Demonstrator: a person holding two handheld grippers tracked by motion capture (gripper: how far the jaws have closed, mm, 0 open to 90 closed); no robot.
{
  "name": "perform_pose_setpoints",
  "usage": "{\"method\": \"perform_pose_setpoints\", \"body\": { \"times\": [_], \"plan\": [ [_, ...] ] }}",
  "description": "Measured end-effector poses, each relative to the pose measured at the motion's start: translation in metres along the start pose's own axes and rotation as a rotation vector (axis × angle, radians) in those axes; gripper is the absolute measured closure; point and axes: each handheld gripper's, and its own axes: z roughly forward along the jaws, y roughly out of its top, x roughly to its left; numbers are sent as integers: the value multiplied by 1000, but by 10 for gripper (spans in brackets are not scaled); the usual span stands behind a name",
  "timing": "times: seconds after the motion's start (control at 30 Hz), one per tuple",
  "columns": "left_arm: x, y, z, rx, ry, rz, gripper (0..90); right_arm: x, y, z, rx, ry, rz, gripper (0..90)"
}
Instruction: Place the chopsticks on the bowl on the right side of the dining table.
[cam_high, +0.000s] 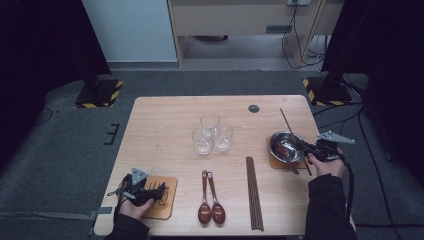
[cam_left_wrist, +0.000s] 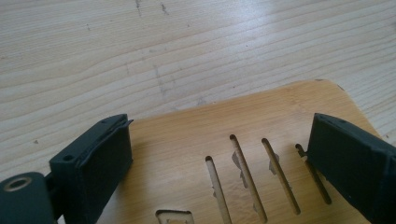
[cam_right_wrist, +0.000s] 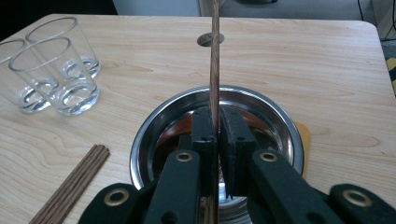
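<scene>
Pinching one chopstick (cam_right_wrist: 215, 60) in my right claw (cam_right_wrist: 218, 126) over the steel bowl (cam_right_wrist: 144, 135), I risk it pivoting, perhaps clattering out; left claw (cam_left_wrist: 219, 154) gapes wide.

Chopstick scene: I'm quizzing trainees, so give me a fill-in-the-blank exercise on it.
1. The right tongs are shut on a ____.
2. That stick stands over the steel ____.
3. The left tongs hang open above a slotted wooden ____.
4. The number of glasses on the table is ____.

Missing words: chopstick; bowl; coaster; three
</scene>
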Motion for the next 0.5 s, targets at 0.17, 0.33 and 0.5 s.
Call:
{"method": "perform_pose_setpoints", "body": {
  "times": [0.17, 0.33, 0.5],
  "plan": [
    [0, 0, 0, 0, 0, 0, 56, 1, -2, 8, 23, -3, -6, 852],
    [0, 0, 0, 0, 0, 0, 56, 0, -4, 13, 41, -11, -15, 853],
    [0, 0, 0, 0, 0, 0, 56, 1, -5, 18, 60, -12, -22, 852]
  ]
}}
